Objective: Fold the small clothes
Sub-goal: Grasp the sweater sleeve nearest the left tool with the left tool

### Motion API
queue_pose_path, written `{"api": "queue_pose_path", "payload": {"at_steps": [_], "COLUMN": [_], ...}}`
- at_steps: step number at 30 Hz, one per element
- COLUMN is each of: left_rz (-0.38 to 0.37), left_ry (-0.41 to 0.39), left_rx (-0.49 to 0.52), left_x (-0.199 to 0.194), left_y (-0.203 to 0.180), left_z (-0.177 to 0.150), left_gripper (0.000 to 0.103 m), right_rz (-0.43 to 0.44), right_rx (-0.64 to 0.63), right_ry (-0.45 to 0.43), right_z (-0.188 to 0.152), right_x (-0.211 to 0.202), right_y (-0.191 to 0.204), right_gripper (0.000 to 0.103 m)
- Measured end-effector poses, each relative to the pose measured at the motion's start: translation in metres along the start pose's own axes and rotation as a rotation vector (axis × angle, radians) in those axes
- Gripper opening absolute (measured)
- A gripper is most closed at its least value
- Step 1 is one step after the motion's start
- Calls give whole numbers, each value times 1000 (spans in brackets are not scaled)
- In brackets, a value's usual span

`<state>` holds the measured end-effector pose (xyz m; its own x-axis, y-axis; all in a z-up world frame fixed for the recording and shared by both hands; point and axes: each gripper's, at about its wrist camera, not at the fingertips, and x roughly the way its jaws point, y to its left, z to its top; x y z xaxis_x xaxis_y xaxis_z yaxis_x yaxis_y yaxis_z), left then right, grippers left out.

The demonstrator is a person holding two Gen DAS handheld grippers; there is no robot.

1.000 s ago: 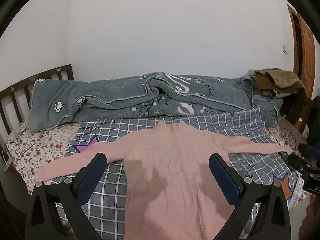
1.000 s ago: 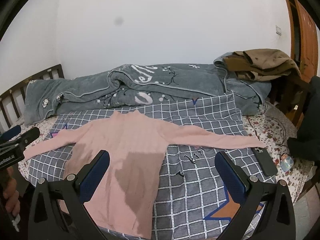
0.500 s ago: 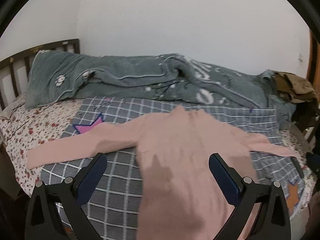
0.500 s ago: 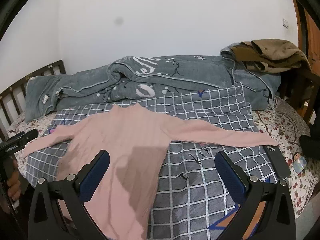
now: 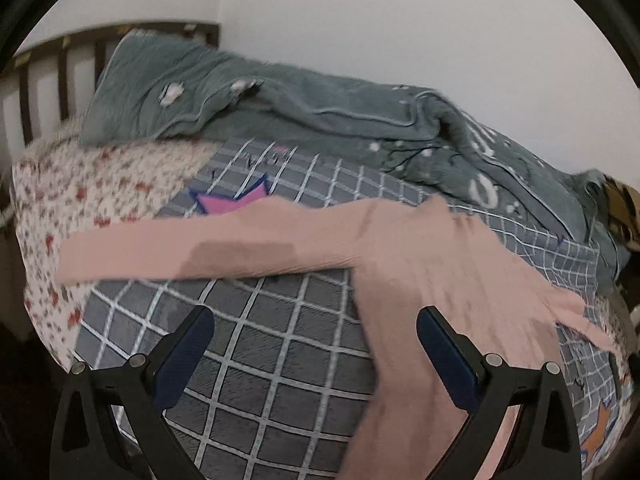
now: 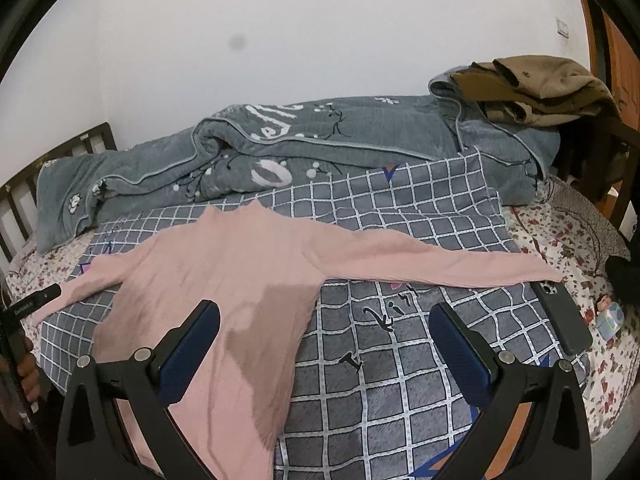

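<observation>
Left gripper (image 5: 312,344) has swung toward the left sleeve, fingers wide, empty; right gripper (image 6: 324,330) wide too; pink long-sleeved knit sweater (image 6: 224,280) flat mid-bed on grey checked blanket (image 6: 400,364); sleeve fold likely next.

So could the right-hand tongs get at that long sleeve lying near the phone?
Probably yes. The right tongs are open over the blanket, and the sleeve lies flat with nothing on it. The phone sits just by the cuff, so it might get nudged.

White wall (image 6: 320,20), wooden headboard (image 5: 40,76), bed, brown door (image 6: 624,60)
</observation>
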<state>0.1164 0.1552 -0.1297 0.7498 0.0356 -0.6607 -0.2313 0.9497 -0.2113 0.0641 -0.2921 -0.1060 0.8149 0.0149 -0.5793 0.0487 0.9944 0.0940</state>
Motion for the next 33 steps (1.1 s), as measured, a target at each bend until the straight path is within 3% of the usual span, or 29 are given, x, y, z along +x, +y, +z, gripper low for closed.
{"api": "queue_pose_path", "payload": {"at_steps": [5, 11, 15, 20, 23, 28, 29, 32, 33], "left_rz": [35, 77, 114, 92, 141, 193, 222, 307, 297], "left_ry": [22, 53, 41, -30, -68, -78, -82, -82, -76], "left_rx": [-58, -175, -323, -509, -573, -640, -628, -594, -587], "left_x": [24, 57, 70, 70, 71, 76, 75, 74, 74], "left_y": [29, 78, 132, 189, 216, 248, 250, 258, 260], "left_z": [-7, -5, -1, -5, 4, 14, 16, 25, 30], "left_gripper": [98, 83, 81, 75, 75, 52, 45, 9, 7], "right_rz": [4, 1, 3, -6, 11, -13, -22, -52, -63], "right_rx": [-5, -23, -24, -9, 6, -12, -16, -28, -29], "right_ry": [8, 14, 14, 45, 39, 13, 14, 24, 26], "right_z": [-1, 1, 3, 2, 4, 5, 5, 3, 2], "right_x": [15, 34, 44, 57, 56, 56, 58, 65, 68], "right_y": [3, 12, 19, 25, 29, 36, 36, 32, 30], "right_gripper": [101, 101, 100, 100, 99, 99, 99, 99, 99]}}
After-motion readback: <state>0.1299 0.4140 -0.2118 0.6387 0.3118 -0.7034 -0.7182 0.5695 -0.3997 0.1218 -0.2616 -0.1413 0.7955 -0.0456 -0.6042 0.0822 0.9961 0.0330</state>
